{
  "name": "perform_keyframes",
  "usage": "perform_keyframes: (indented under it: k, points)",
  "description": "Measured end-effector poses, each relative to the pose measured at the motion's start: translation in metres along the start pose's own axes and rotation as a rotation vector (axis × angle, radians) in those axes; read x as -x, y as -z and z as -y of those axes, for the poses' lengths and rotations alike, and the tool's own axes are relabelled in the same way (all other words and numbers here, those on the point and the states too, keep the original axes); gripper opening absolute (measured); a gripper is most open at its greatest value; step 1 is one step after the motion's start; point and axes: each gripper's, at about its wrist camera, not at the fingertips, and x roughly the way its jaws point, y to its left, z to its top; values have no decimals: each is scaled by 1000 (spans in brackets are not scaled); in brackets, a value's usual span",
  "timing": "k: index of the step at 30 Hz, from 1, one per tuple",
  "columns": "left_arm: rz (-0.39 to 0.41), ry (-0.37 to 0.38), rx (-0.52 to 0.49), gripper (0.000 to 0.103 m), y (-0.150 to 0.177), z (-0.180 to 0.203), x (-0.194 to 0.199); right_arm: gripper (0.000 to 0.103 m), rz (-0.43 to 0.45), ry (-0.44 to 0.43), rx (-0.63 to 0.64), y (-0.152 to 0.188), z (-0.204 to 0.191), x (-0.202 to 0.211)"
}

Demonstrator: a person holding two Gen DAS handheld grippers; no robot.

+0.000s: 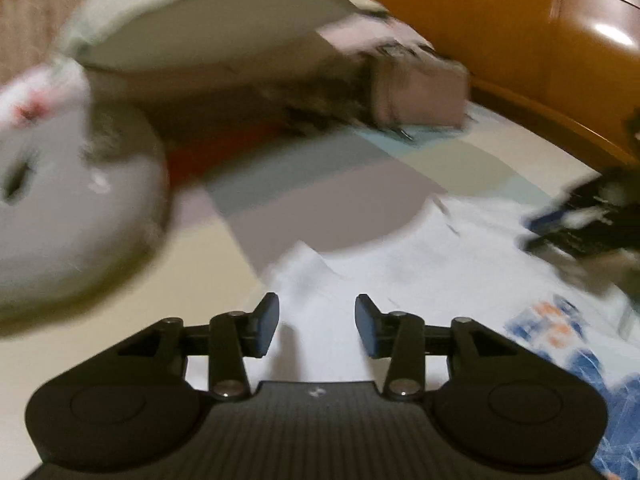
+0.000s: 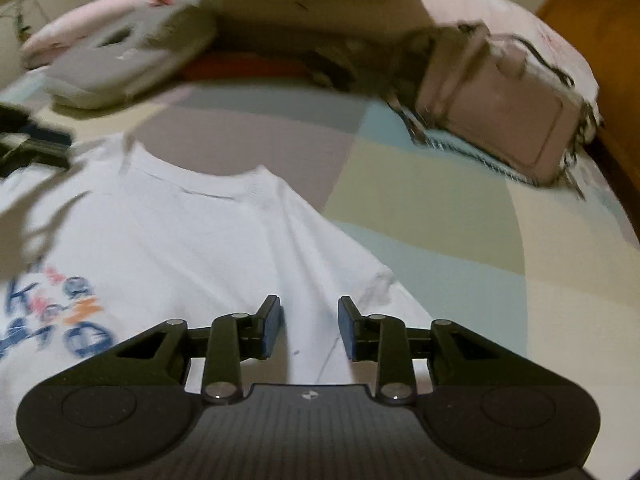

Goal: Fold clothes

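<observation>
A white T-shirt (image 2: 180, 240) with blue and orange print lies flat on a bed, collar towards the far side. My right gripper (image 2: 310, 322) is open just above the shirt's right shoulder, near the sleeve seam, and nothing is pinched between its blue pads. In the left wrist view the same T-shirt (image 1: 400, 272) spreads to the right. My left gripper (image 1: 317, 320) hangs open over its left edge with white cloth under the gap. Each view catches the other gripper blurred at its edge: the right gripper (image 1: 580, 216) and the left gripper (image 2: 32, 144).
The bed has a pastel patchwork sheet (image 2: 420, 208). A grey and pink cushion (image 2: 120, 68) lies at the far left, and a pink handbag (image 2: 500, 132) with a chain at the far right. A wooden bed frame (image 1: 520, 40) borders the right side. Something red (image 2: 248, 68) lies behind.
</observation>
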Motion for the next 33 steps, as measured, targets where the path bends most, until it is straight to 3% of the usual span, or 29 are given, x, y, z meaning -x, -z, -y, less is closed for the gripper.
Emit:
perform_keyframes:
  k: [2, 4, 7, 11, 15, 20, 24, 30, 33]
  points:
    - [-63, -75, 36, 50, 3, -4, -22, 52, 14, 17, -35, -4, 7, -8]
    - [-67, -132, 105, 53, -3, -11, -28, 56, 20, 26, -86, -8, 14, -14]
    - [-71, -183, 149, 46, -13, -13, -24, 56, 16, 41, -96, -10, 16, -2]
    - [-60, -149, 64, 50, -9, 8, 13, 56, 23, 25, -84, 0, 15, 45]
    - [-61, -93, 50, 55, 12, 28, 62, 58, 16, -27, -81, 25, -2, 108]
    - [-38, -56, 76, 63, 51, 58, 128, 62, -21, -104, -65, 75, -55, 171]
    - [-7, -47, 124, 66, 91, 82, 168, 63, -16, -111, -78, 123, -106, 203]
    - [-26, -16, 175, 65, 146, 115, 182, 66, 25, -157, -266, 186, -150, 231]
    - [-31, 28, 215, 61, 156, 124, 176, 66, 34, -134, -300, 206, -167, 246]
